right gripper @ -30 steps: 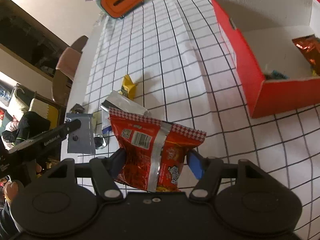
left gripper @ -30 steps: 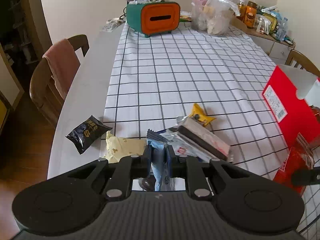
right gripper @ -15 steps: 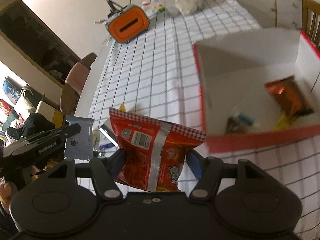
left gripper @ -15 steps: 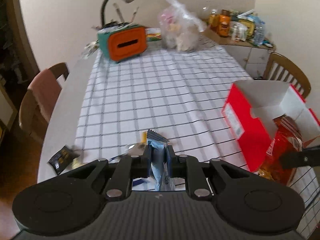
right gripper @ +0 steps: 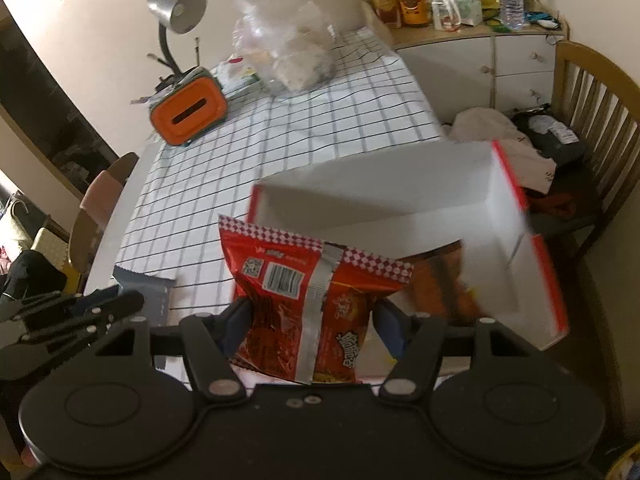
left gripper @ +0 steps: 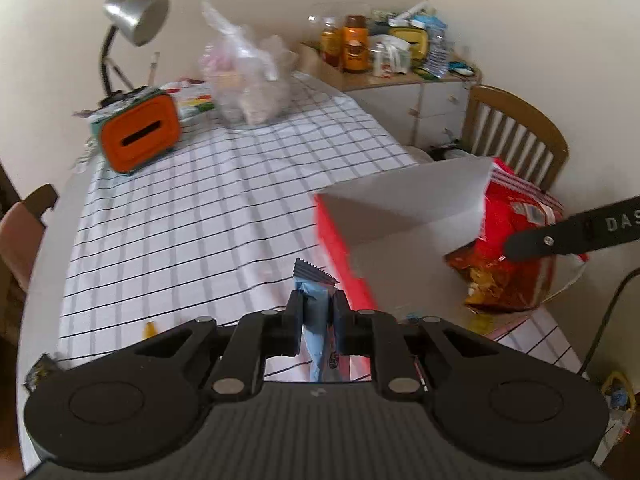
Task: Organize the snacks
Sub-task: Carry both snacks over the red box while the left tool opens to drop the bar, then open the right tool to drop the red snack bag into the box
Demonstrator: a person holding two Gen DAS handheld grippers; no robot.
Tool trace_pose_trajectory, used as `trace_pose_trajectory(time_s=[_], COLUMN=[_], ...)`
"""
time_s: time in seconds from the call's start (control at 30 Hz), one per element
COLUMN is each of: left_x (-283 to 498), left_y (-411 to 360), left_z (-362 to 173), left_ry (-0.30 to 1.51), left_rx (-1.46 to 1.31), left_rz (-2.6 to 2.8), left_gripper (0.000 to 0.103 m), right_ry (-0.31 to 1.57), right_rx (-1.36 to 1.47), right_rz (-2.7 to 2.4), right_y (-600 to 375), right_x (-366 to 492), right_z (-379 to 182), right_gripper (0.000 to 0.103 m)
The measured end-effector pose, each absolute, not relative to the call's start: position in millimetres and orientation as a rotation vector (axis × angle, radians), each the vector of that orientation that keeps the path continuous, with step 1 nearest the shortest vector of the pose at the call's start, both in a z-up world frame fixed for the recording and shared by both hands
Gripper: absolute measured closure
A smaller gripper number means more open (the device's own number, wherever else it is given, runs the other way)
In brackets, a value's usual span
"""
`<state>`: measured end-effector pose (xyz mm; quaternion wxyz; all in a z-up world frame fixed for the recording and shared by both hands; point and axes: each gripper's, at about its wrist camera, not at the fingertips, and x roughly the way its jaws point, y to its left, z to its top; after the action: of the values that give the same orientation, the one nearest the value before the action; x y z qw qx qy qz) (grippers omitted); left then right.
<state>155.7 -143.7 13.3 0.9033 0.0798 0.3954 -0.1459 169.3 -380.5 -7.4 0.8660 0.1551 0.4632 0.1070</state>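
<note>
My left hand-held gripper (left gripper: 318,316) pinches a blue packet (left gripper: 314,320) upright between its narrow jaws, just beside the red wall of the box (left gripper: 340,240). My right hand-held gripper (right gripper: 310,320) clamps a red chip bag (right gripper: 308,300) at the box's near edge, above its open white inside. Another orange bag (right gripper: 444,280) lies in the box. Farther along the checked bench (left gripper: 200,220) stand an orange case (left gripper: 140,136), a lamp (left gripper: 134,20) and a clear bag (left gripper: 252,88).
</note>
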Motion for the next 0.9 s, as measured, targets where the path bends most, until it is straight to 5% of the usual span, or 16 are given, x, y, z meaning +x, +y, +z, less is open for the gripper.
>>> trace_pose_trajectory(time_s=[0.43,0.9], left_x=[190.3,206.9], left_y=[-237.8,-253.0], left_z=[-14.0,-46.8], left_ry=[0.867,0.976], left_rx=[0.233,0.259], left_rz=[-0.332,-0.283], left_gripper=[0.089,0.089], right_ry=[1.039,1.132], right_rx=[0.233,0.217], right_rz=[0.160,0.226], right_y=[-437.5,-439.8], right_x=[212.4,236.4], right_z=[-46.1,-71.5], right_gripper=[0.038,0.033])
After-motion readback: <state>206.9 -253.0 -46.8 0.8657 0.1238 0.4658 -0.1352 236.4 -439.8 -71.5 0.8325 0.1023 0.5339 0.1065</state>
